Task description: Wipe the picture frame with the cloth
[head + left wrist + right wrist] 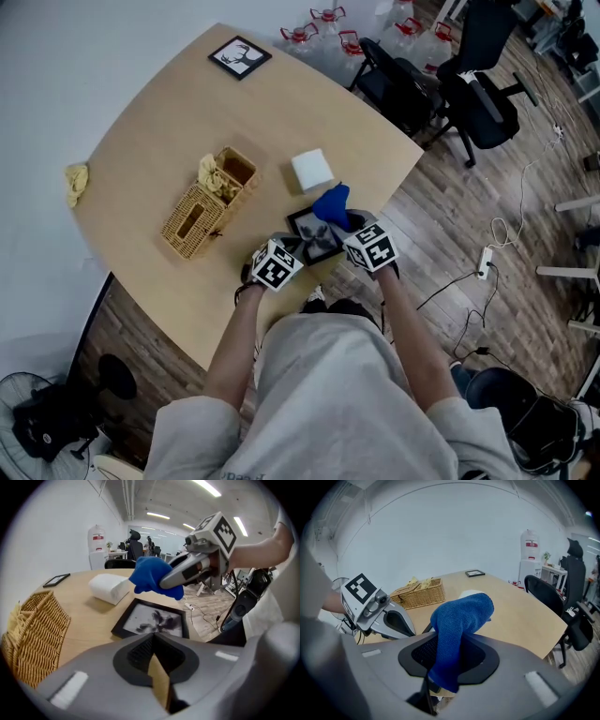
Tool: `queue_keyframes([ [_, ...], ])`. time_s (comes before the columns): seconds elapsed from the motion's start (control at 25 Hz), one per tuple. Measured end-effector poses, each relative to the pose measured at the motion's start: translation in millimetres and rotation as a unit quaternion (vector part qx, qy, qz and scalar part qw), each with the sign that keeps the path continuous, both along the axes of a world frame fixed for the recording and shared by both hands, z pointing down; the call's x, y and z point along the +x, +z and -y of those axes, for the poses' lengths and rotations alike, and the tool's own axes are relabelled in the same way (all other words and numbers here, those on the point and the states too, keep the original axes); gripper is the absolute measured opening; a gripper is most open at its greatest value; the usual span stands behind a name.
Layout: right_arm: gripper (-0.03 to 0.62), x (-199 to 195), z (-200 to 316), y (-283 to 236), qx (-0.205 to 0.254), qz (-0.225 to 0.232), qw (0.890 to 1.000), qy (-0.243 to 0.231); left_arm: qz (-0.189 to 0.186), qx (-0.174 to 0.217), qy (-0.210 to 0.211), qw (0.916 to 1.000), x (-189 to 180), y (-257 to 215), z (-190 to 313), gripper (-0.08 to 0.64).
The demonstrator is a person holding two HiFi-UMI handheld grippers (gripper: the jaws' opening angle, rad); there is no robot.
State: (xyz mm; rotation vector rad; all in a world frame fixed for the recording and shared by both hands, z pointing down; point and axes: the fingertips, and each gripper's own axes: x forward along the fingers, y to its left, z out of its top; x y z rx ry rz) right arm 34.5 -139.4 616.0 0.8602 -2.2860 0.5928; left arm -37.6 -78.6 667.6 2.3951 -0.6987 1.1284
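Observation:
A black picture frame (317, 236) with a grey print lies flat on the wooden table (150, 141) near its front edge, also visible in the left gripper view (152, 620). My right gripper (343, 221) is shut on a blue cloth (331, 202), holding the cloth (150, 576) just above the frame's far edge. In the right gripper view the cloth (459, 620) bulges out past the jaws. My left gripper (293, 248) sits at the frame's near left side with its jaws together and nothing showing between them (152, 641). They hide the frame's near edge.
A wicker basket (208, 214) stands left of the frame, a white tissue block (311, 170) just beyond it. A second small frame (240, 56) lies at the far edge, a yellow rag (77, 180) at the left edge. Office chairs (469, 84) stand to the right.

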Motion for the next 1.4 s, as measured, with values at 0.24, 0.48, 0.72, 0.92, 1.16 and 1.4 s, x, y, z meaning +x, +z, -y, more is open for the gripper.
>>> queue_keyframes([
  [0.24, 0.104, -1.8, 5.5, 6.4, -0.012, 0.004, 1.0, 0.007, 0.029, -0.004, 0.039, 0.9988, -0.2, 14.8, -4.9, 0.052],
  [0.48, 0.104, -7.1, 12.1, 15.4, -0.027, 0.002, 1.0, 0.009, 0.069, 0.012, 0.09, 0.9934, 4.9, 19.0, -7.4, 0.052],
  [0.72, 0.104, -23.6, 24.9, 25.1, -0.042, -0.023, 0.999, -0.008, 0.074, -0.016, 0.094, 0.9927, 4.6, 18.9, -6.1, 0.054],
  [0.92, 0.106, -20.0, 28.6, 56.0, -0.066, -0.064, 0.995, 0.024, 0.074, -0.014, 0.082, 0.9937, 5.2, 18.9, -5.7, 0.054],
  [1.16, 0.114, -21.6, 30.8, 61.0, -0.095, -0.074, 0.992, 0.029, 0.044, -0.013, 0.059, 0.9972, 1.3, 15.6, -3.0, 0.052],
  [1.4, 0.115, -21.1, 28.1, 58.2, -0.08, -0.096, 0.992, 0.024, 0.05, -0.008, 0.074, 0.996, 5.6, 15.0, -1.2, 0.052],
])
